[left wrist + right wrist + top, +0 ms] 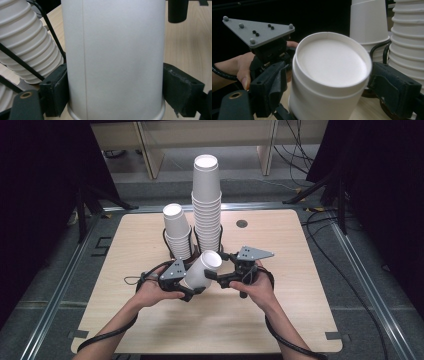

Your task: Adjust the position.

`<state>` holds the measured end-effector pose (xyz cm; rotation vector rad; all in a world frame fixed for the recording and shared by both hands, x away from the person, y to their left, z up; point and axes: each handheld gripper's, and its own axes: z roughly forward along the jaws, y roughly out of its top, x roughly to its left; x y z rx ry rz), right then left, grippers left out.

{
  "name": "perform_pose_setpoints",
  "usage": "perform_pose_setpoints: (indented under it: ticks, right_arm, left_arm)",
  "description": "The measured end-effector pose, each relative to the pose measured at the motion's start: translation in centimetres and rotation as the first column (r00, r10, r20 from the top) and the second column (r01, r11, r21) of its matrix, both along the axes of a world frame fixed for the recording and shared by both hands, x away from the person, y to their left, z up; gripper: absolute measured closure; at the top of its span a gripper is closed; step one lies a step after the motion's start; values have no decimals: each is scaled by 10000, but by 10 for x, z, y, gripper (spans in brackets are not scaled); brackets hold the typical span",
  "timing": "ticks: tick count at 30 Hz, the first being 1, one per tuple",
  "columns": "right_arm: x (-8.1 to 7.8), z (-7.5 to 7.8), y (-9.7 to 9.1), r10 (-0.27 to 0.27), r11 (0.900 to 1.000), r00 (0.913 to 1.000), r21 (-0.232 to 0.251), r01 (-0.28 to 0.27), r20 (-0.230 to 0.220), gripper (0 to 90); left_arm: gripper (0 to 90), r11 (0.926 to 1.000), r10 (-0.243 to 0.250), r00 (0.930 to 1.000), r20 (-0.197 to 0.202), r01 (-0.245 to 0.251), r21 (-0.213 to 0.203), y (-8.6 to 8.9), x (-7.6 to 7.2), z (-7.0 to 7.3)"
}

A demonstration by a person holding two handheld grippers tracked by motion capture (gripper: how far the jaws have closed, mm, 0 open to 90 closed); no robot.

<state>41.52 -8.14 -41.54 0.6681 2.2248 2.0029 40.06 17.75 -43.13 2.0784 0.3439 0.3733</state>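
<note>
Gripping a white cup point(202, 269) across its body, the left gripper point(192, 287) holds it tilted at table centre, rim toward 1 o'clock. The right gripper point(212, 276) straddles that rim, pads point(270, 86) at both sides; actual clamping I cannot tell. At 12 o'clock stand two wire holders point(167, 244), a short stack point(177, 231) and a tall stack point(206, 202).

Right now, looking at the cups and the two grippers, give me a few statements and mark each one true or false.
1. The left gripper clamps a white cup. True.
2. That cup stands upright on the table. False: it is tilted and held above it.
3. The taller stack is to the right of the shorter stack. True.
4. The held cup is blue. False: it is white.
5. The right gripper is near the cup's rim. True.
</note>
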Motion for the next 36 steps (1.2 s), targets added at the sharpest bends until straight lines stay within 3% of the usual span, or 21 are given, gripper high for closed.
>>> perform_pose_setpoints:
  ticks: [2,5,7,8,11,15,16,20,21,23,29,30,34,36]
  right_arm:
    - [1,2,-3,-1,10000,9998,43,1,213,153]
    - [1,2,-4,-78,10000,9998,8,78,208,153]
    - [-1,3,-7,-10,10000,10000,-10,10,-38,153]
    - [0,2,-7,-57,10000,9999,-28,58,139,153]
    - [-2,1,-9,-105,9997,9999,-216,106,59,153]
    - [-4,-2,-15,15,9997,9999,-257,-17,-107,153]
    - [-4,-3,-16,-43,9993,9999,-370,48,128,153]
    - [-7,-6,-21,-56,9993,10000,-358,56,2,153]
    - [-6,-7,-22,-13,9991,10000,-418,14,12,153]
    - [-9,-7,-25,-94,9990,9998,-433,86,-197,153]
    - [-9,-11,-32,-118,9986,9998,-514,126,160,153]
    - [-11,-12,-33,-46,9981,10000,-612,42,-56,153]
    - [-13,-16,-37,-124,9968,9997,-787,106,-225,153]
    - [-13,-19,-38,-62,9965,10000,-835,59,-38,154]
  left_arm:
    - [167,9999,96,9999,60,-96,60,1,-1,1]
    - [167,9998,104,9999,68,-106,175,3,1,2]
    - [168,9997,141,9999,65,-143,188,4,2,2]
    - [168,9997,141,9999,65,-143,188,4,2,2]
    - [168,9993,110,9999,86,-113,352,5,3,4]
    - [168,9957,-74,9998,197,56,925,7,5,6]
    - [168,9949,-107,9997,212,85,1009,8,5,7]
    - [169,9917,-269,9995,178,244,1264,9,6,10]
    - [169,9882,-338,9992,201,305,1502,10,7,11]
    - [169,9893,-302,9994,146,278,1434,10,7,11]
    - [170,9804,-513,9986,99,484,1911,12,10,17]
    - [169,9716,-654,9978,120,610,2288,13,11,20]
    - [169,9625,-769,9970,58,727,2613,15,12,23]
    - [170,9558,-812,9967,79,756,2843,16,13,26]
